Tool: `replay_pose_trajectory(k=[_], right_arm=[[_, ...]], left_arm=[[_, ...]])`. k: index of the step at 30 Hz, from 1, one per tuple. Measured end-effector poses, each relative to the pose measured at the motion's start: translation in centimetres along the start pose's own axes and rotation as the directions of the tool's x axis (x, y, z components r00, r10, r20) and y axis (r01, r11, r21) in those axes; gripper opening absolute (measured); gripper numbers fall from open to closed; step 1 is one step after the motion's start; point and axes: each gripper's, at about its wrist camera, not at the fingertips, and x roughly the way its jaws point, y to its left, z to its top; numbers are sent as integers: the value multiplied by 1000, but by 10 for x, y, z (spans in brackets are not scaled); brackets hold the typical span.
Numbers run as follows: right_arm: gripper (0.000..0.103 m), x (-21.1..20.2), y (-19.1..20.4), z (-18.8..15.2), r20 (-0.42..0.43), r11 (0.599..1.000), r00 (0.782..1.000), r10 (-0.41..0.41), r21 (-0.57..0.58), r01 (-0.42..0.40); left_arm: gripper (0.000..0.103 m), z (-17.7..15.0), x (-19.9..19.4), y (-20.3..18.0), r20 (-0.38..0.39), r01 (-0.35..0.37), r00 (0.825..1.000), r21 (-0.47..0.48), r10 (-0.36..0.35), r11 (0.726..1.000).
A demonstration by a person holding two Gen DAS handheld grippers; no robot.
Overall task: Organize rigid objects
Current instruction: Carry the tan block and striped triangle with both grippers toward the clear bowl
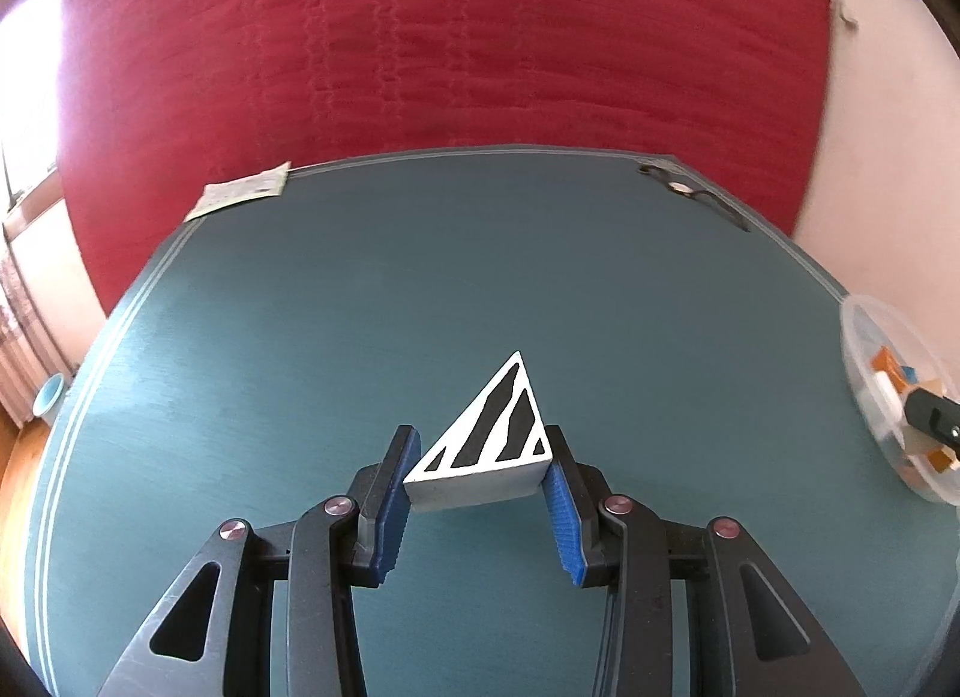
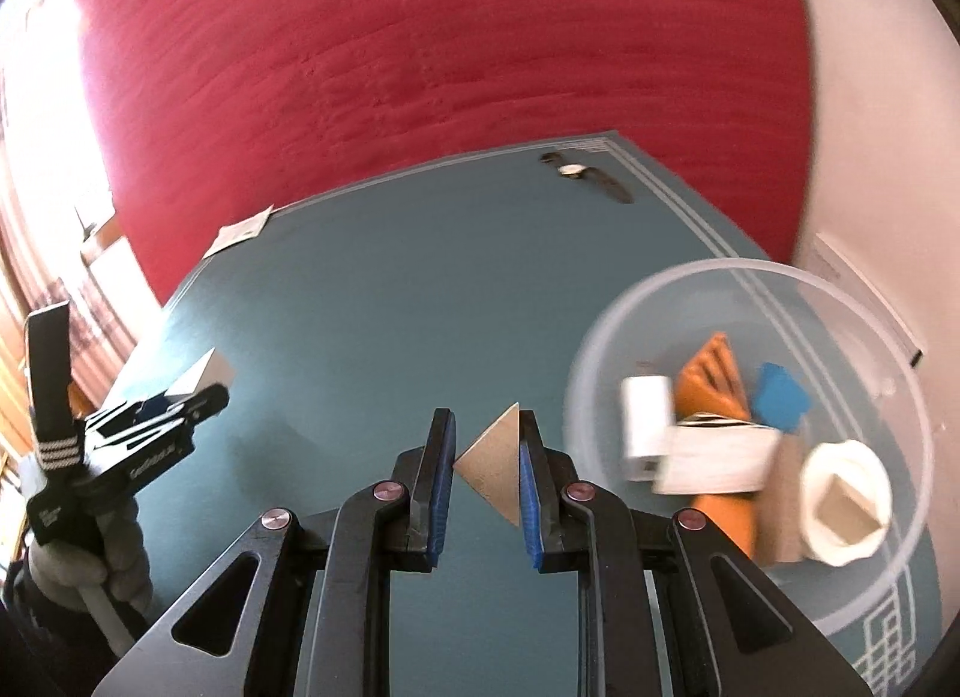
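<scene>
Your left gripper [image 1: 480,466] has its jaws clamped on a white triangular block [image 1: 492,433] with black stripes, held over the teal worktop [image 1: 420,277]. Your right gripper [image 2: 486,457] has its jaws pressed on a plain tan triangle [image 2: 495,466], also above the worktop. At three o'clock of the right gripper sits a clear bowl [image 2: 888,373] holding orange, blue and white blocks; a watch [image 2: 585,175] lies at one o'clock by the far edge.
</scene>
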Motion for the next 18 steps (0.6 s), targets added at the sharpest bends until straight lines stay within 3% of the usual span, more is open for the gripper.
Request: replay_pose_trajectory(k=[18], right_arm=[[20, -21, -96, 9, 38, 982, 990, -134, 141, 127]], left_arm=[[43, -4, -16, -57, -7, 109, 994, 42, -109, 993]])
